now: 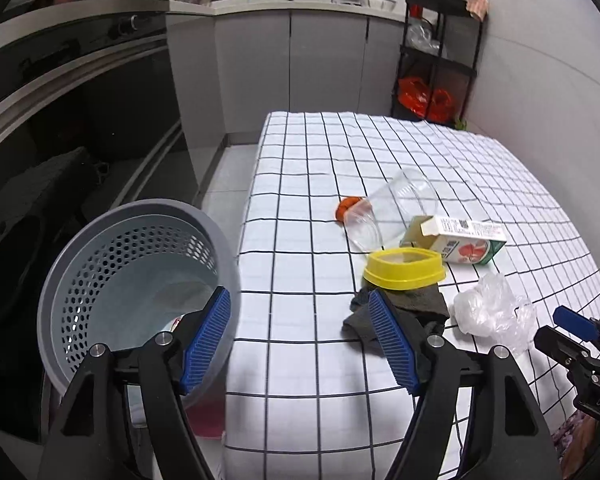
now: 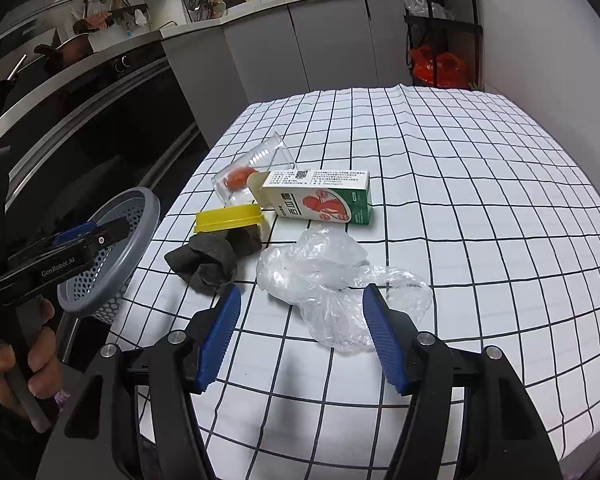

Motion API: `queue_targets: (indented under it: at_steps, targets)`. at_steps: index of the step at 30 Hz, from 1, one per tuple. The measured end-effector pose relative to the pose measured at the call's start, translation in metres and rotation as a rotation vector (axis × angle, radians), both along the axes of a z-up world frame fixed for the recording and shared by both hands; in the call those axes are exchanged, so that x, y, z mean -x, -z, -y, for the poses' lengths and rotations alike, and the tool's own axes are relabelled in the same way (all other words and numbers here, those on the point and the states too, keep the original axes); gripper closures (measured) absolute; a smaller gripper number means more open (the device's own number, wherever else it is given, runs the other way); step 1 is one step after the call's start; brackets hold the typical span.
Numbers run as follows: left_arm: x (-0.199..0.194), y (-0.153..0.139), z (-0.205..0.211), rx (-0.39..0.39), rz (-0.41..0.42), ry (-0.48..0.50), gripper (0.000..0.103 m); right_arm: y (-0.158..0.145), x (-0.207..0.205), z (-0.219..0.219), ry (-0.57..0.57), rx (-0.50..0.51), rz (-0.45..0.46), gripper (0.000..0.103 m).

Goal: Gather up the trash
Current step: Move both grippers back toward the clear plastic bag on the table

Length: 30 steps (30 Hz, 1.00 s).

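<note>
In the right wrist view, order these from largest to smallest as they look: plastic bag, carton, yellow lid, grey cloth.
1. plastic bag, though nearest the camera
2. carton
3. grey cloth and yellow lid: too alike to rank

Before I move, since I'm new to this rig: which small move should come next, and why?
Probably ease the right gripper forward and down, then close on the crumpled clear plastic bag. Its jaws stand open with the bag lying just ahead between the fingers, nearest of the trash on the checked tablecloth. The grey perforated plastic basket waits beside the table.
</note>
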<state>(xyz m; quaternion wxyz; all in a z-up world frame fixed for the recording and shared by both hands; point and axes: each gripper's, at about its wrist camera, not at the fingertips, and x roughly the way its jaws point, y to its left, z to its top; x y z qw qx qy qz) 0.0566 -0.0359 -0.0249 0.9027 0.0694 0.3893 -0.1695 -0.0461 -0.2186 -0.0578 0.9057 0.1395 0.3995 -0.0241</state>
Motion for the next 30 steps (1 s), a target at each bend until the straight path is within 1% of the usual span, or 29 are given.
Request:
queue_targets:
  at_steps: [1, 6, 8, 12, 16, 19, 21, 24, 25, 28, 30]
  targets:
    - [-0.001, 0.001, 0.002, 0.000, -0.003, 0.002, 0.030, 0.001, -0.005, -0.002, -0.025, 0.007, -0.010, 0.038]
    - [-0.003, 0.006, 0.009, -0.008, -0.004, 0.004, 0.027, 0.000, -0.025, -0.011, -0.091, 0.090, -0.027, 0.036]
    - [-0.004, 0.008, 0.013, -0.011, -0.009, 0.003, 0.026, 0.002, -0.031, -0.010, -0.101, 0.085, -0.033, 0.035]
    - [-0.006, 0.014, 0.017, -0.016, -0.022, 0.007, 0.023, 0.015, -0.040, -0.008, -0.094, 0.066, -0.066, 0.035]
    - [-0.010, 0.020, 0.019, -0.026, -0.037, 0.010, 0.023, 0.027, -0.049, -0.009, -0.092, 0.096, -0.109, 0.035]
    - [-0.011, 0.023, 0.017, -0.025, -0.048, 0.010, 0.023, 0.030, -0.053, -0.012, -0.087, 0.109, -0.114, 0.035]
    - [-0.011, 0.023, 0.016, -0.019, -0.054, 0.012, 0.020, 0.032, -0.056, -0.014, -0.086, 0.123, -0.117, 0.035]
    - [-0.011, 0.024, 0.017, -0.019, -0.060, 0.018, 0.019, 0.036, -0.059, -0.015, -0.084, 0.123, -0.126, 0.035]
    - [-0.010, 0.025, 0.018, -0.019, -0.063, 0.021, 0.019, 0.038, -0.060, -0.014, -0.080, 0.119, -0.128, 0.036]
    - [-0.010, 0.027, 0.021, -0.019, -0.069, 0.031, 0.019, 0.039, -0.061, -0.012, -0.077, 0.098, -0.136, 0.053]
    - [-0.009, 0.028, 0.023, -0.020, -0.070, 0.038, 0.018, 0.039, -0.060, -0.010, -0.073, 0.088, -0.132, 0.059]
